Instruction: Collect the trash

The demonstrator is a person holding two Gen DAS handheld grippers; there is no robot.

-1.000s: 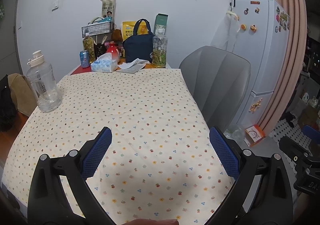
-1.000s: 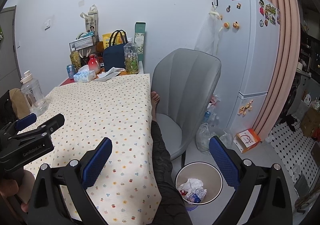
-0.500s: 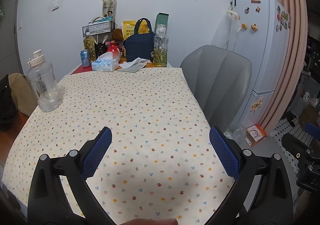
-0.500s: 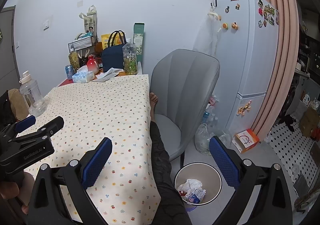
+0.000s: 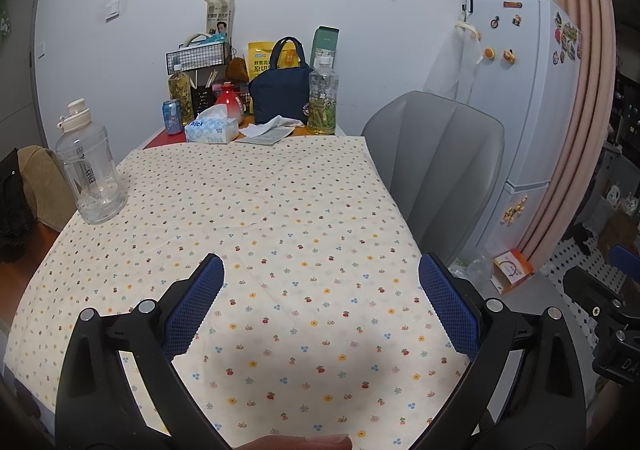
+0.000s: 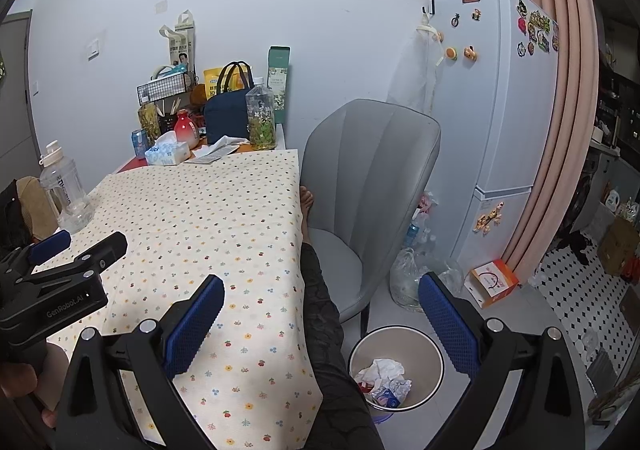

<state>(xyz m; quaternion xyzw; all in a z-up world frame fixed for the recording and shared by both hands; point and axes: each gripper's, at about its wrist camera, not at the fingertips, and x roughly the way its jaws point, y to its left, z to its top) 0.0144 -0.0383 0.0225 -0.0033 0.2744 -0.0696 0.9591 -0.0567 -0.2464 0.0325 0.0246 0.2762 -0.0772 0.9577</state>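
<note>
Left tongs (image 5: 320,282): spread wide, holding nothing, hovering above the near part of the table (image 5: 248,210)
Right tongs (image 6: 320,302): spread wide, holding nothing, hanging over the table's right edge and the floor beside it
Trash (image 6: 382,378): crumpled white paper and wrappers lying inside the bin (image 6: 434,354), which stands on the floor near the grey chair (image 6: 372,178)
Table top: flowered cloth, bare in the near and middle part
Far end of table: tissue box (image 5: 210,130), navy bag (image 5: 280,94), bottle (image 5: 323,98), can (image 5: 172,116), white crumpled paper (image 5: 276,124)
Left edge of table: large clear water jug (image 5: 90,170)
Person: a leg (image 6: 328,314) between table and chair
</note>
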